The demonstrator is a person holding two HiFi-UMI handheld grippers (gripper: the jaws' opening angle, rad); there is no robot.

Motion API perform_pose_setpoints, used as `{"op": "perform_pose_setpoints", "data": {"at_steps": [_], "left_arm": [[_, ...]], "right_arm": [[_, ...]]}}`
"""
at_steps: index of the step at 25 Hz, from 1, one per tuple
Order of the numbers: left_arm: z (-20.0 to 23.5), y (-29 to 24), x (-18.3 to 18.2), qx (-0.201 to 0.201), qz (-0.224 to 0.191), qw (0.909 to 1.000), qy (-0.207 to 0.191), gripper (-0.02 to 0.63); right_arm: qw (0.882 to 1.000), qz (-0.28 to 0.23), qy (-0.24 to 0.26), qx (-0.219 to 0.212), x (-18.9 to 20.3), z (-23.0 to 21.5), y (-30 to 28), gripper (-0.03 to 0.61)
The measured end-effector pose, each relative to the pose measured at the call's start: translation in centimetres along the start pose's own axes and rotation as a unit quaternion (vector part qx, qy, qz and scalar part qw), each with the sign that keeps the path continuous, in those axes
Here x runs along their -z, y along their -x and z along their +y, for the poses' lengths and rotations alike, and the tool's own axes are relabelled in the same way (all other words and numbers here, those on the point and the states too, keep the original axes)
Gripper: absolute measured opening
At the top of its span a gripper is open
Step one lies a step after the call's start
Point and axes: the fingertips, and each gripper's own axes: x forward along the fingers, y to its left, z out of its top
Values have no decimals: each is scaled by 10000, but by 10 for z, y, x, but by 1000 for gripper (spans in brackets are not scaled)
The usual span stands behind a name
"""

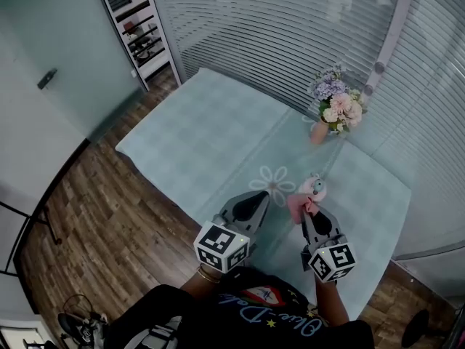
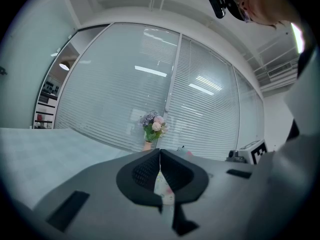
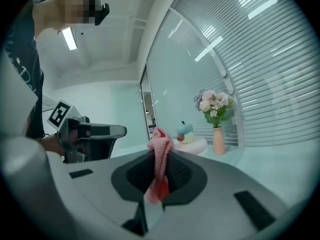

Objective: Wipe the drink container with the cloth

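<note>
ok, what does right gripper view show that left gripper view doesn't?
Right gripper view only: the pink knitted cloth clamped in the right tool, the left tool from outside with its marker cube, and the round pale drink container with a teal lid, of which the left view gives at most a sliver. Left gripper view only: the left tool's jaws shut on nothing, and the right tool's marker cube at the right. Both: the pink and purple flowers in a peach vase and the slatted blinds behind them.
</note>
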Motion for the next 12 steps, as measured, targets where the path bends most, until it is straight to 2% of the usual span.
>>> {"op": "perform_pose_setpoints", "data": {"at_steps": [4,12], "left_arm": [[1,1,-1,-11,-14,10000,6,5],[5,0,1,-35,1,10000,17,5]], "right_arm": [[9998,64,34,197,2,-5,-2,29],[9990,343,48,293,23,-8,-7,29]]}}
